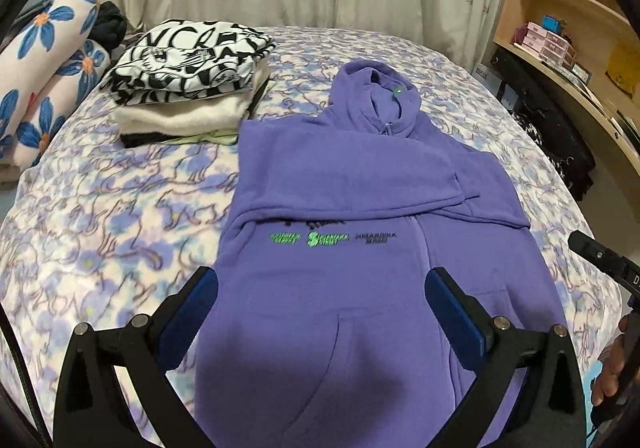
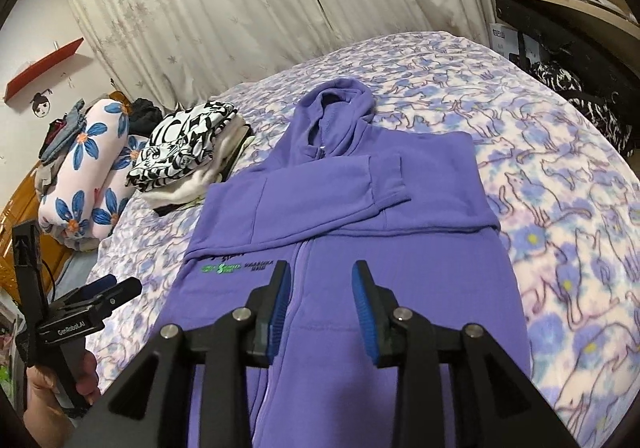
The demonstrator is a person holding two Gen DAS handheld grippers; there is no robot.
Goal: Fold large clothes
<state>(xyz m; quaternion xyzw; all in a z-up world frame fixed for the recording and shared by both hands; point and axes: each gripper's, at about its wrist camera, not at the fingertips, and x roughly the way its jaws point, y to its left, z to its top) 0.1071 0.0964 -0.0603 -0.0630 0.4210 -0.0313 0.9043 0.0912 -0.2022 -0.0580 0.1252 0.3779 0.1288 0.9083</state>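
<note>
hoodie [image 1: 360,176] hem running off bottom edge in both views. chest print [image 1: 330,238] staying too blurry to read. folded pile [image 1: 188,88] hiding lower garments. right gripper [image 1: 600,260] getting cropped at right edge, fingers not showing there.

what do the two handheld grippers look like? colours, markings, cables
Both match: black angular linkage arms with round silver pivot pins, and two fingers faced with blue ribbed pads. The left gripper seen from the right wrist view is a black handle with white "GenRobot.AI" lettering and a thin black cable behind it. The right gripper shows a white "D" on its black body in the left view. No sleeves visible.
</note>
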